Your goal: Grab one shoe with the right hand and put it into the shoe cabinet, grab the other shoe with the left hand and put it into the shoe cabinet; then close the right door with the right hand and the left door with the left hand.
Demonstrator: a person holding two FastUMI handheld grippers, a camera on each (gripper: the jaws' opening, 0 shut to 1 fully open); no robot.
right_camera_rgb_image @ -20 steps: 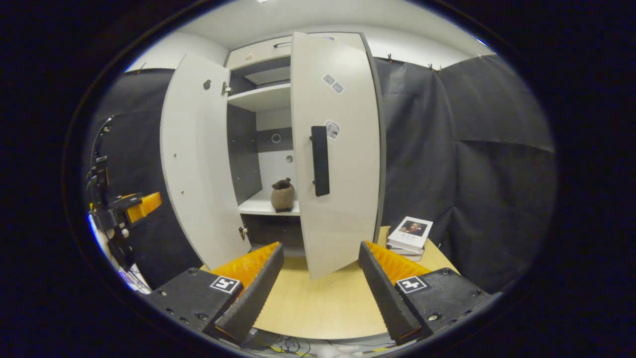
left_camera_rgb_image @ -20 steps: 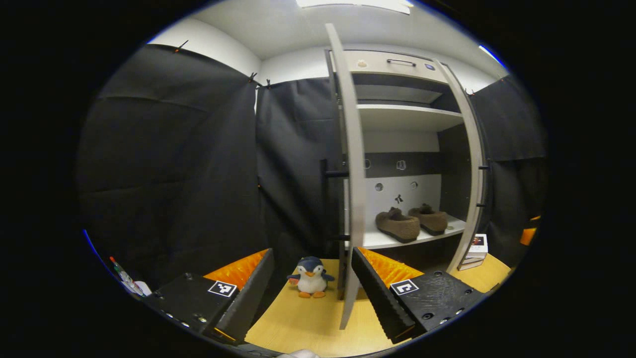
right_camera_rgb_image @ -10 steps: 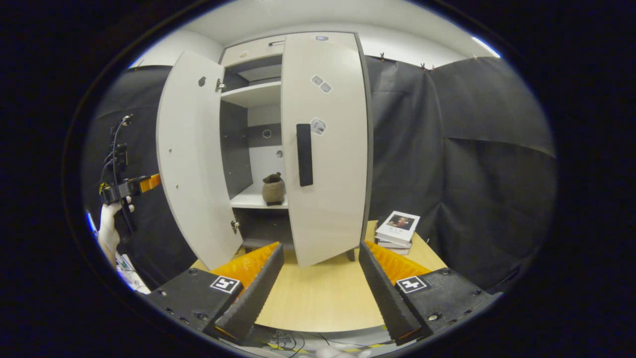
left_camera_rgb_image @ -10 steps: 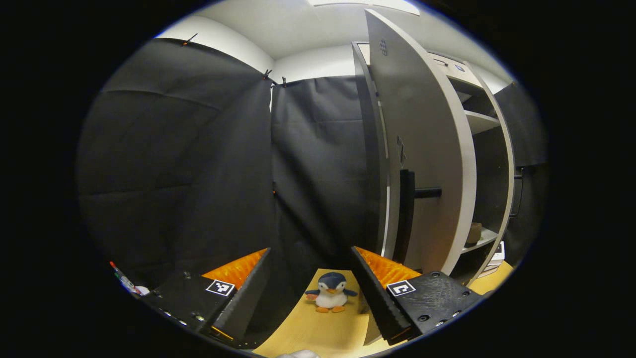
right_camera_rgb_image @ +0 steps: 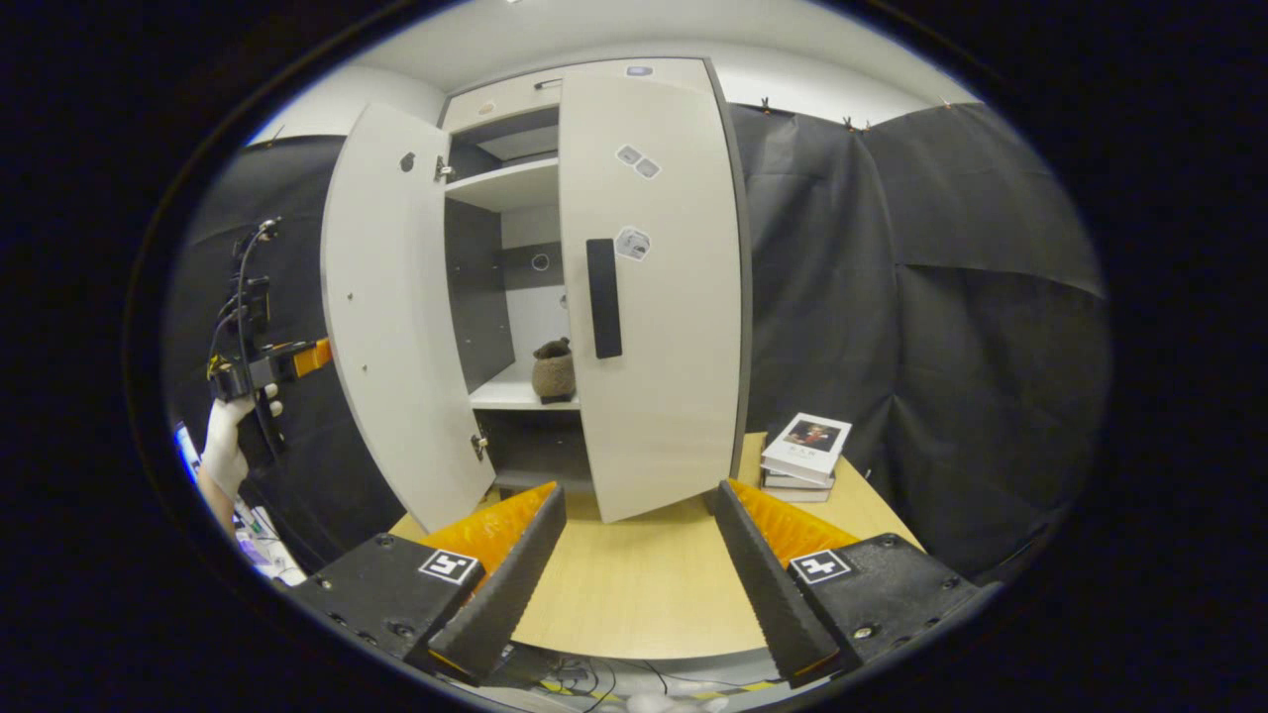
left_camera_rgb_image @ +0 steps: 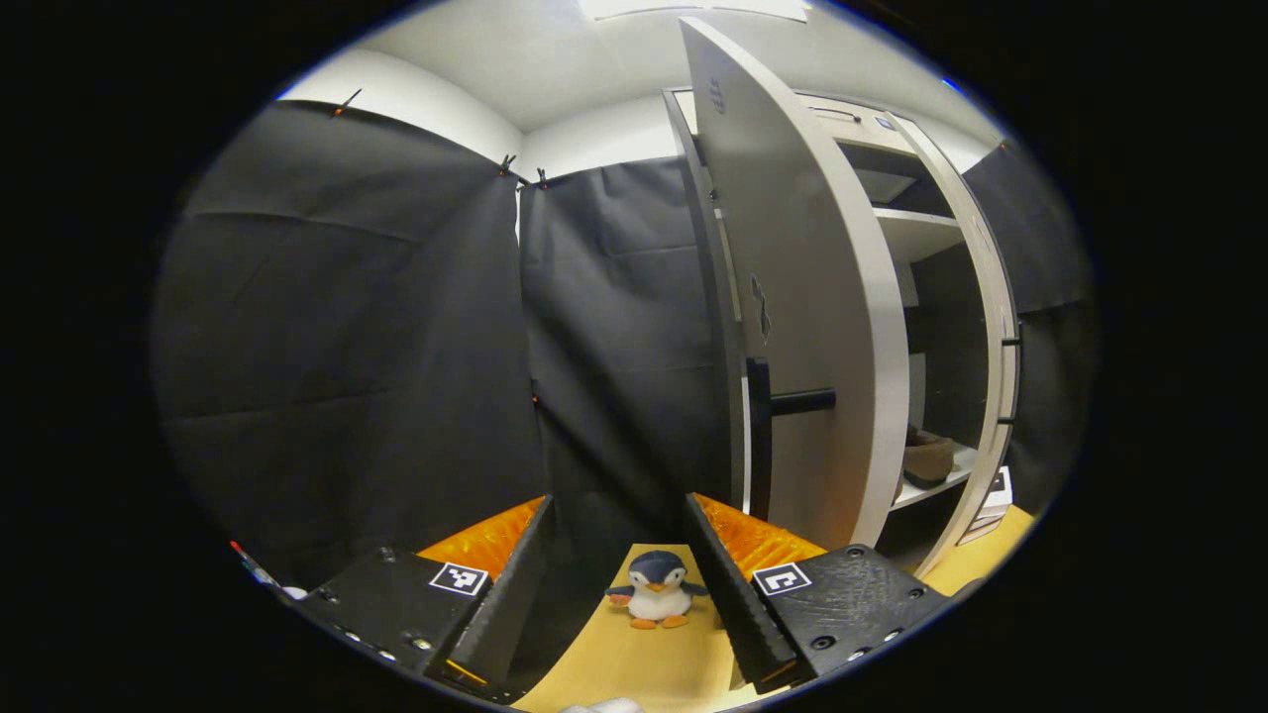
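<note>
A penguin toy (left_camera_rgb_image: pixel 655 588) (on the table) sits between the left gripper (left_camera_rgb_image: pixel 616 584) fingers.

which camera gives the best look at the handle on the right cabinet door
The right gripper view: the right door's handle faces the camera in full, a dark upright bar. In the left gripper view only the edge of that door shows, with small dark stubs.

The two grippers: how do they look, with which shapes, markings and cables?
The left gripper and the right gripper each have two long ridged fingers on black textured blocks with screws and a square black-and-white marker. In the right gripper view, dark cables rise above the far-off left gripper, held by a hand.
</note>
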